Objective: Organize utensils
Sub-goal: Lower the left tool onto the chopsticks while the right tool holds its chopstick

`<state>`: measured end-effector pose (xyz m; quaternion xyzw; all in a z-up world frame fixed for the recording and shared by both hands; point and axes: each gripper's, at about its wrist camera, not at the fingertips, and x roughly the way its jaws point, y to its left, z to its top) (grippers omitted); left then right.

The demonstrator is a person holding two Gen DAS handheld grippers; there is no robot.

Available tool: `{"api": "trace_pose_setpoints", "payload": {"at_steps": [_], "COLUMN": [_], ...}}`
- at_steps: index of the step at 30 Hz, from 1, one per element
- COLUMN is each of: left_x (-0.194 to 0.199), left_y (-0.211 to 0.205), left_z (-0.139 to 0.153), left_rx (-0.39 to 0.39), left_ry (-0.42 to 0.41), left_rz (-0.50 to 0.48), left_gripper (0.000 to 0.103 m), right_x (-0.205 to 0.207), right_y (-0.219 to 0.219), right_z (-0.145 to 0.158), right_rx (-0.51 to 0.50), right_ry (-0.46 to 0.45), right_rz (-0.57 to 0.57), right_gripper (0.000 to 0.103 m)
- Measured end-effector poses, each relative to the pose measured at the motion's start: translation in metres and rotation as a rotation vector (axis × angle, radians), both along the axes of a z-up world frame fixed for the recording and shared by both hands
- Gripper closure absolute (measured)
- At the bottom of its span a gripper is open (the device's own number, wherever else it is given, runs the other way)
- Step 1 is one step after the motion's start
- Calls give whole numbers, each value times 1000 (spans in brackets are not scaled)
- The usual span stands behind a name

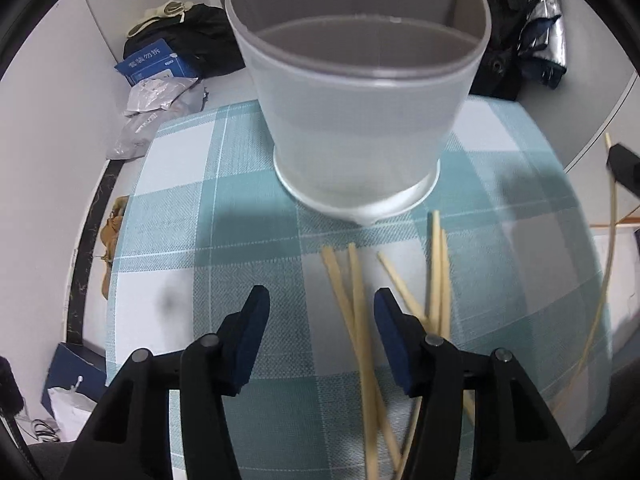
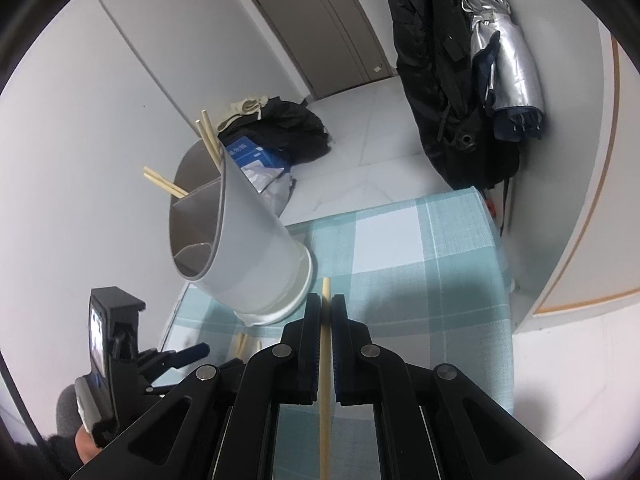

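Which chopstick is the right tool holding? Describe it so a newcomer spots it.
Start at the tall translucent grey plastic utensil holder on the teal-and-white checked tablecloth. Just right of its white base, the black right tool is shut on one pale wooden chopstick. Unlike the loose chopsticks on the cloth, it is lifted and clamped lengthwise.

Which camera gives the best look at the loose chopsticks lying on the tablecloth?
The left wrist view: the loose chopsticks lie scattered on the checked cloth before the left gripper. The right wrist view shows only a few blurred tips.
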<state>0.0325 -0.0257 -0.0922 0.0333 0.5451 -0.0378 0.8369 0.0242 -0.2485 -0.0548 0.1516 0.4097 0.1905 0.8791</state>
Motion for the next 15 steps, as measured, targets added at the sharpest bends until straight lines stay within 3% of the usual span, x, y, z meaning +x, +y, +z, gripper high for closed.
{"api": "trace_pose_setpoints", "payload": {"at_steps": [8, 13, 15], "left_x": [13, 13, 13], "left_y": [2, 0, -1], "left_z": [-10, -13, -11], "left_rx": [-14, -6, -18], "left_ry": [64, 91, 94], "left_rz": [-16, -37, -42], "left_gripper": [54, 90, 96], "right_x": [-2, -2, -3], "right_y": [-1, -3, -5], "right_z": [2, 1, 1], "right_rx": [11, 10, 13], "right_ry": [-5, 3, 3], "right_rz": [-5, -14, -19], "right_gripper": [99, 99, 99]}}
